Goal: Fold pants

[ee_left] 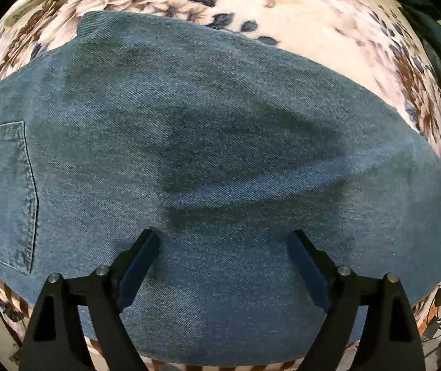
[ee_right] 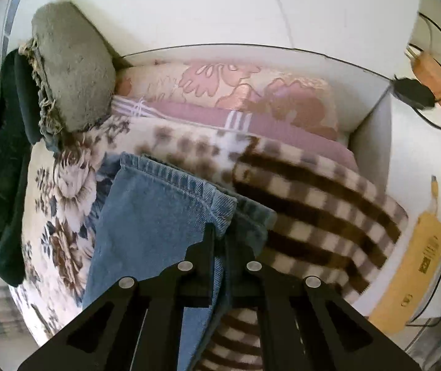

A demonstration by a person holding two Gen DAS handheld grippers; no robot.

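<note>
— Under my left gripper (ee_left: 223, 241), what do you make out?

— Denim nearly everywhere. The pants (ee_left: 220, 160) lie spread flat over the floral blanket (ee_left: 313, 9), which shows along the far edge and at both sides. A back pocket (ee_left: 7, 191) with stitched seams sits at the far left of the cloth. Some soft creases and a darker patch run across the middle.

— And the tool itself?

— My left fingers (ee_left: 140, 262) stand wide apart, blue pads facing each other, nothing between them but bare denim below. Whether the tips touch the cloth I cannot tell.

— Now the right wrist view?

— My right gripper (ee_right: 217, 241) is pressed together on the pants (ee_right: 158, 210), pinching the fabric close to the leg hem (ee_right: 177, 176). The hemmed end fans out ahead of the fingertips, and a second denim layer shows just beside it on the right.

— What's around it?

— The floral blanket (ee_right: 62, 191) to the left, a brown checked blanket (ee_right: 313, 210) to the right, and a pink patterned pillow (ee_right: 251, 92) beyond, against a white wall. A grey cushion (ee_right: 72, 61) with a frayed edge sits at the upper left, next to a dark green fabric (ee_right: 1, 154). On the right lie a yellow package (ee_right: 415, 272) and black cables (ee_right: 437, 61).
</note>
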